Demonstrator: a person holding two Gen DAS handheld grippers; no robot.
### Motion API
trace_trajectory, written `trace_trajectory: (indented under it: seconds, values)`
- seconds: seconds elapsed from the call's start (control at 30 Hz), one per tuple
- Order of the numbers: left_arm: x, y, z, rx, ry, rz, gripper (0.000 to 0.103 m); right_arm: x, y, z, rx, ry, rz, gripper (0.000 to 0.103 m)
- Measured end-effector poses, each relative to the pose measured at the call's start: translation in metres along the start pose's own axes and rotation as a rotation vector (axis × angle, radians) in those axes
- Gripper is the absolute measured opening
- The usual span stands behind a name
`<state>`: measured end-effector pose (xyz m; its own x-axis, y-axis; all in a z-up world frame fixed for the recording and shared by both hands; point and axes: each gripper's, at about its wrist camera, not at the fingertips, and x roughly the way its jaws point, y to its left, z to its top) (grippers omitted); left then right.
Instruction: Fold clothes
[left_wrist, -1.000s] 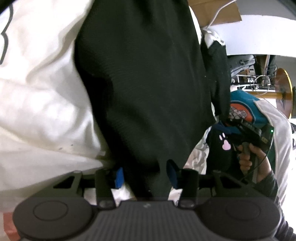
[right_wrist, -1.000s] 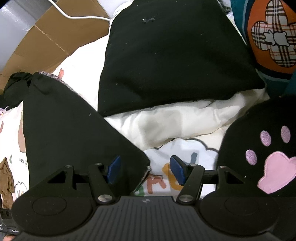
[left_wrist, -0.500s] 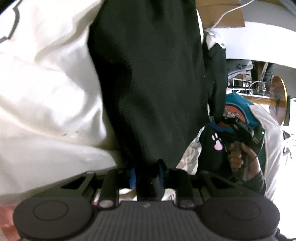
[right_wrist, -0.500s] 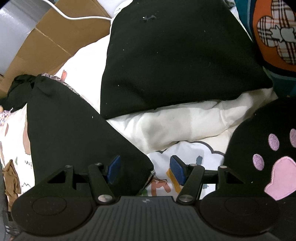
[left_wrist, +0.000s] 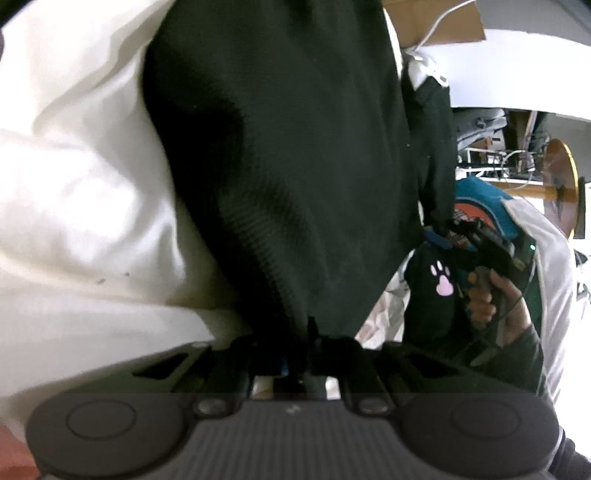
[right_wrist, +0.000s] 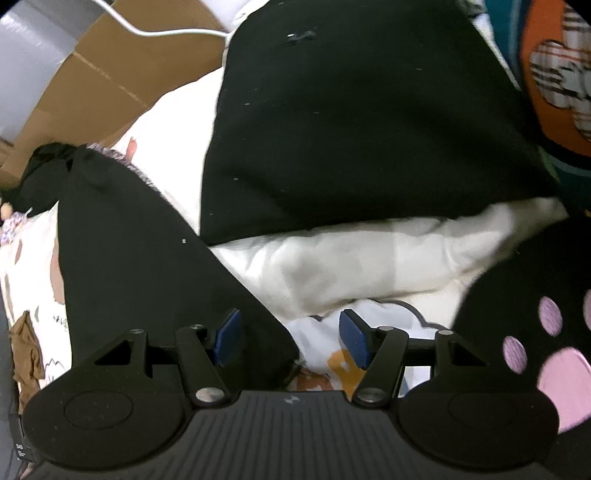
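Note:
A black knitted garment (left_wrist: 295, 166) hangs over white bedding (left_wrist: 74, 184) and fills the middle of the left wrist view. My left gripper (left_wrist: 299, 354) is closing, and its jaws pinch the garment's lower hem. In the right wrist view a black panel (right_wrist: 129, 258) of cloth runs down to a corner at my right gripper (right_wrist: 290, 336). That gripper stands open, its left pad over the corner and no pad pressing on it. A second, larger black piece (right_wrist: 351, 129) lies behind, on the bedding (right_wrist: 369, 258).
A black cushion with a pink paw print (right_wrist: 535, 350) lies at the right, and a teal cushion with an orange patch (right_wrist: 554, 74) behind it. Cardboard (right_wrist: 122, 74) and a white cable (right_wrist: 166, 33) sit at the back left. A person's hand (left_wrist: 491, 299) shows at the right.
My left gripper's jaws have closed from wide apart onto the black garment's hem. The right gripper has stayed open over the corner, with the view shifting only slightly.

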<state>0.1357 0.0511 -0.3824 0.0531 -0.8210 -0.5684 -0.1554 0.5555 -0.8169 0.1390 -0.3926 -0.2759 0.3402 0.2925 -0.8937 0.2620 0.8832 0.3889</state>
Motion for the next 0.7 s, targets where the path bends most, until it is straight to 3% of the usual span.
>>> trace_trajectory:
  seconds: [0.5,0.7]
  values:
    - [0.000,-0.001,0.000,-0.031,0.013,0.031,0.008,0.037,0.006,0.025,-0.159,0.190,0.155,0.064]
    - [0.001,-0.002,0.001,-0.039,0.018,0.040,0.008,0.055,0.001,0.028,-0.166,0.238,0.199,0.064]
